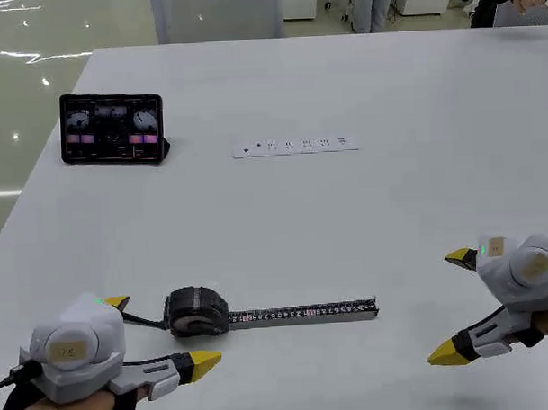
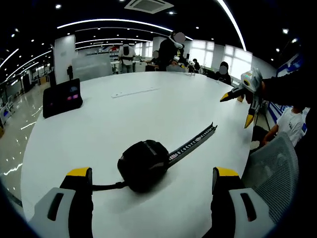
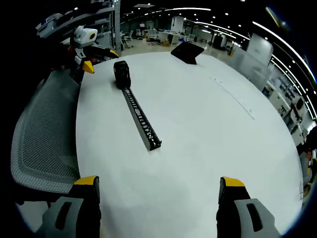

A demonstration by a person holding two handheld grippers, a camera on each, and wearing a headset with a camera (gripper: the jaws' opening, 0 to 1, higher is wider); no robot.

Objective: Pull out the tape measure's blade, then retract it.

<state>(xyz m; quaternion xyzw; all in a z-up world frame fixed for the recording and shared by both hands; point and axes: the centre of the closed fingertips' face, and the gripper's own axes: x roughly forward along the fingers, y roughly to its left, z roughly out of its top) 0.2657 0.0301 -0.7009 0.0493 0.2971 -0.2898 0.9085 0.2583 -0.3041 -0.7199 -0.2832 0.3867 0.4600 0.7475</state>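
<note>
My head view looks down on the counter (image 1: 346, 211); both gripper views face each other across it, sharing the tape (image 2: 143, 163), the left nearer.

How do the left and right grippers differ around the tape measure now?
The left gripper is close, the case just ahead between its jaws; the right gripper stands apart. Left faces the case, right the blade tip. Both are open, holding nothing.

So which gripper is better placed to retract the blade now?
Left, probably. The left gripper is open with the tape measure case just ahead between its jaws. The right gripper, also open, sits beyond the blade tip, clear of it.
</note>
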